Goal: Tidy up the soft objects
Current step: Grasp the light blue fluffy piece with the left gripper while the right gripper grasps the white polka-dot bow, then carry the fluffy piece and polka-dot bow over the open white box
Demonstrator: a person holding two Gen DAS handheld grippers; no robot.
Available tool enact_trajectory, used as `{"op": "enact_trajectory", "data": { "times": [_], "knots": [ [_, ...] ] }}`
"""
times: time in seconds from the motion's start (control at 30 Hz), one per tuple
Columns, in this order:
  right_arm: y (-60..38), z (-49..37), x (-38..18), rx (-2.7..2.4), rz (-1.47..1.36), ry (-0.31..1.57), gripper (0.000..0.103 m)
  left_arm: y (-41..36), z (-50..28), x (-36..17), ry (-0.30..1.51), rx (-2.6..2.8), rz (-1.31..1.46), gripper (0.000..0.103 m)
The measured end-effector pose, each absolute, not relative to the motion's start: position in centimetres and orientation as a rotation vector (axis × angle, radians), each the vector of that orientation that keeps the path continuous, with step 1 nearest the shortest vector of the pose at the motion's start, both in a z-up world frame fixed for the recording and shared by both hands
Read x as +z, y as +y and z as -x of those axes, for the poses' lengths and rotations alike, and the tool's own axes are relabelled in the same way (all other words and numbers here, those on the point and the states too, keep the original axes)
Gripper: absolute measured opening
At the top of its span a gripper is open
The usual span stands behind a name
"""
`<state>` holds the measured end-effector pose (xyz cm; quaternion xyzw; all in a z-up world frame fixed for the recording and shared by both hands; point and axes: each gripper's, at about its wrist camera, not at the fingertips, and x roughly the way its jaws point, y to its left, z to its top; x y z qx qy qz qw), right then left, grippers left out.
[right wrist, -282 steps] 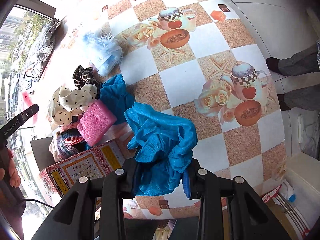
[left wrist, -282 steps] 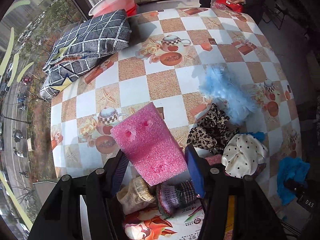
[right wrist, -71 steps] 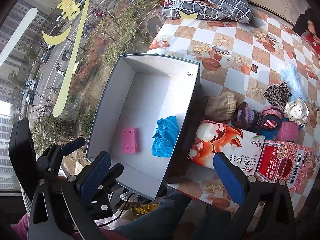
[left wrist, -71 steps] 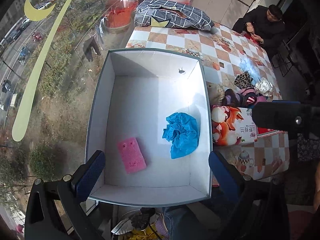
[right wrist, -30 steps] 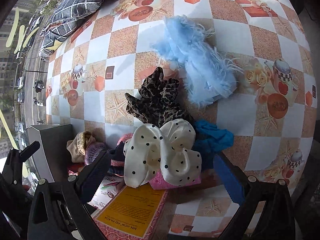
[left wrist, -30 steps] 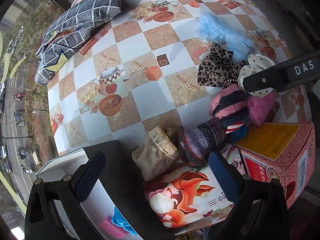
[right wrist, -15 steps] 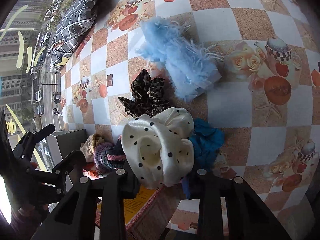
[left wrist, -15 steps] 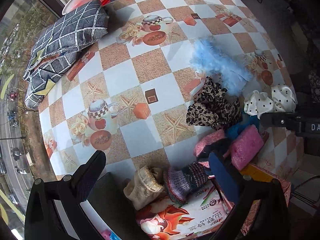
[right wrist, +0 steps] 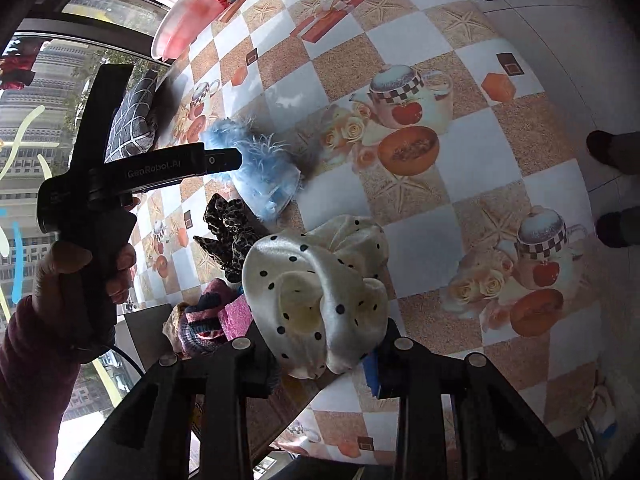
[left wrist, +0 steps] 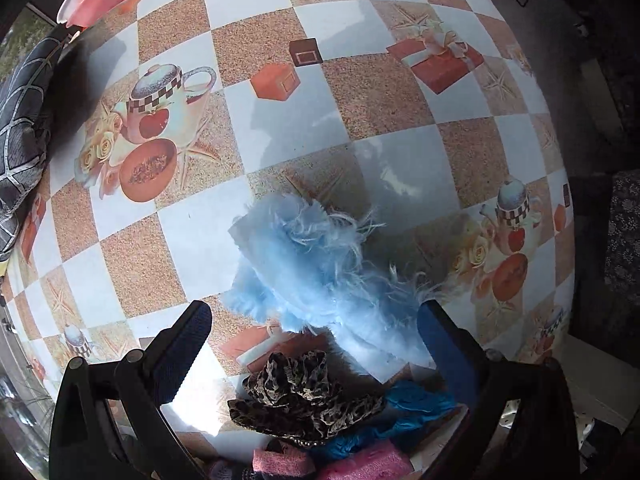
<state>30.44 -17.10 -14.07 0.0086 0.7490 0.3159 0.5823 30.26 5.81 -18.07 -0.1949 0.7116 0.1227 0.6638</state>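
- Lifted off the pile since a second ago: polka-dot scrunchie (right wrist: 320, 296), pinched in the right claw (right wrist: 320, 364) above the desk (right wrist: 420, 208).
- Now spread wide: left claw (left wrist: 312, 332), around the blue fluffy piece (left wrist: 320, 272), seemingly not touching.
- Just beside the fluffy piece: leopard scrunchie (left wrist: 300, 392).

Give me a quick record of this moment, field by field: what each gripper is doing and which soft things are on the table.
left gripper: open, hovering over the fluffy blue item
right gripper: shut on the polka-dot scrunchie
on the table: leopard scrunchie, blue cloth, pink sponge
far left edge: plaid cushion
far corner: pink basin
storage box: not clearly in view
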Motion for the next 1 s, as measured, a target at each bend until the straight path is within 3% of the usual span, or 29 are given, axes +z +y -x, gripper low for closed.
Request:
{"op": "enact_trajectory", "data": {
  "times": [0.07,0.17,0.27,0.33,0.37,0.4,0.73,1.0],
  "knots": [
    [-17.5,-30.4,-14.4,0.730,-0.032,1.753,0.034,5.7,-31.0,-19.2,1.639,0.287,0.448,0.102],
    [-17.9,-30.4,-14.6,0.721,-0.024,1.745,0.034,5.4,-31.7,-20.3,1.687,0.282,0.425,0.081],
    [-18.0,-30.6,-14.8,0.722,-0.017,1.740,0.034,5.3,-32.0,-20.8,1.725,0.305,0.399,0.069],
    [-18.1,-30.8,-14.8,0.726,-0.012,1.734,0.034,5.2,-32.1,-20.4,1.717,0.299,0.370,0.053],
    [-18.0,-30.8,-14.7,0.728,-0.004,1.729,0.034,5.1,-32.1,-20.0,1.698,0.284,0.364,0.037],
    [-17.9,-30.8,-14.7,0.731,0.006,1.725,0.034,5.2,-32.0,-19.6,1.680,0.274,0.372,0.033],
    [-16.4,-29.7,-13.4,0.754,0.070,1.688,0.034,7.2,-28.0,-12.3,1.439,0.382,0.290,0.031],
    [-13.7,-26.6,-10.9,0.834,0.127,1.648,0.034,8.2,-19.4,-8.4,1.363,0.461,0.280,0.031]
  ]
}}
